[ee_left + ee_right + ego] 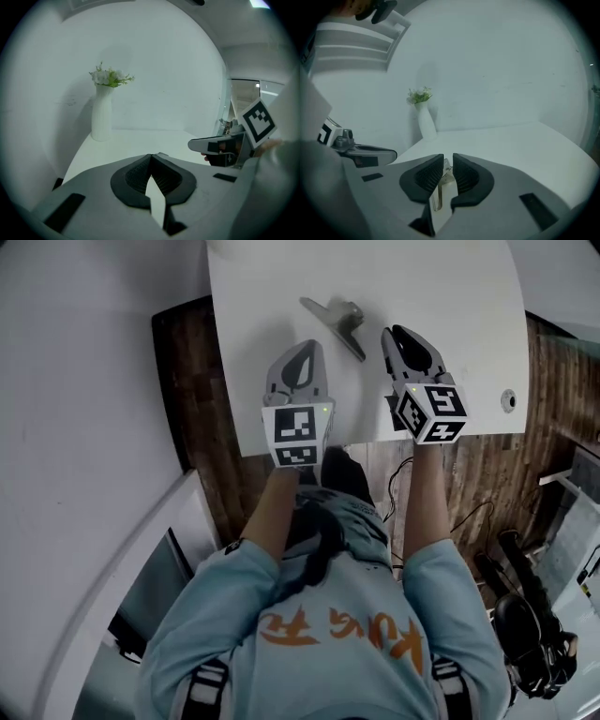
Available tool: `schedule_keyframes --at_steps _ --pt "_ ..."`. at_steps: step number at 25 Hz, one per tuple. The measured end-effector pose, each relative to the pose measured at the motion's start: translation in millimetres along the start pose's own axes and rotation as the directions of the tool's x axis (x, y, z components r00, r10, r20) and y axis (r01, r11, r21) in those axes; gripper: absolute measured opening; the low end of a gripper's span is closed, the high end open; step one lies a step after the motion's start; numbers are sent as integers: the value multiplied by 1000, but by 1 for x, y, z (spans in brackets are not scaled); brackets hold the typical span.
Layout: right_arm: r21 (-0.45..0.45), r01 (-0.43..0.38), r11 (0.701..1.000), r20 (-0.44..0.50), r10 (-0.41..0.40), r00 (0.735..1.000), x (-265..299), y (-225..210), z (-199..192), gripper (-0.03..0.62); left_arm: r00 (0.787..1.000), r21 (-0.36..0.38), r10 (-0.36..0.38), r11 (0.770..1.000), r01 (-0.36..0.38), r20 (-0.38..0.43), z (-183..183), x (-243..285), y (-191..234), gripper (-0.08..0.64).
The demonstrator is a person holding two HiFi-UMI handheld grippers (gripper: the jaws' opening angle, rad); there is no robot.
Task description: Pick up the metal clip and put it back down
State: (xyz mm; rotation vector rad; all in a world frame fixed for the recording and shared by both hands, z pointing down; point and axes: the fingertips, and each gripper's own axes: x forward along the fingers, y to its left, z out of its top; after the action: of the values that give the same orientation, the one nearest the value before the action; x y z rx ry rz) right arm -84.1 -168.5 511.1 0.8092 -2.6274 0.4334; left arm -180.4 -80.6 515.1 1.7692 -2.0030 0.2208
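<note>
The metal clip (336, 322), grey with a long flat arm, lies on the white table (450, 296) between the tips of my two grippers. My left gripper (302, 345) rests just left of and below it, its jaws meeting at the tip (150, 157) with nothing in them. My right gripper (394, 332) sits just right of the clip. In the right gripper view its jaws (447, 157) stand a little apart, and a shiny piece of the clip (439, 190) shows in the gap without the pads pressing on it.
A white vase with small flowers (101, 117) stands at the table's far end by the wall, also visible as the vase (425, 123). The table's near edge runs just behind both grippers. Wooden floor (192, 381) with cables (469, 521) surrounds the table.
</note>
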Motion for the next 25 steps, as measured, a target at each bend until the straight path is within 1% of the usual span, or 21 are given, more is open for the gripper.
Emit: schedule_keyframes --at_steps 2,5,7,11,13,15,17,20,21,23,25 --pt "2 -37 999 -42 37 998 19 5 -8 96 1000 -22 13 1000 -13 -8 -5 -1 8 24" --pt "61 -81 995 -112 87 990 46 10 -28 120 999 -41 22 999 -23 -26 -15 -3 19 24" --pt "83 -97 992 -155 109 982 61 11 -37 140 999 -55 32 998 -34 -33 -19 -2 27 23" --pt "133 -105 986 -204 131 970 79 16 -46 144 998 -76 57 995 -59 -30 -19 -1 41 24" --pt "119 -100 988 -244 127 961 83 18 -52 143 998 -67 62 996 -63 -25 -16 -1 43 23" --pt "124 -111 986 -270 141 952 86 18 -56 132 998 -67 62 996 -63 -23 -13 3 42 23" --pt "163 -124 979 -270 165 949 88 5 -52 122 998 -68 61 996 -63 -25 -5 14 32 23" --pt "241 -133 961 -247 193 950 86 -36 -33 99 998 -51 56 997 -57 -29 16 45 1 24" --pt "265 -140 954 -238 206 949 85 -43 -28 87 998 -48 56 997 -57 -30 20 51 -5 25" --pt "295 -162 942 -226 234 946 84 -31 -28 58 998 -51 60 997 -62 -32 17 49 1 24" --pt "288 -176 941 -232 247 941 87 0 -37 48 997 -57 64 996 -66 -29 8 34 19 24"
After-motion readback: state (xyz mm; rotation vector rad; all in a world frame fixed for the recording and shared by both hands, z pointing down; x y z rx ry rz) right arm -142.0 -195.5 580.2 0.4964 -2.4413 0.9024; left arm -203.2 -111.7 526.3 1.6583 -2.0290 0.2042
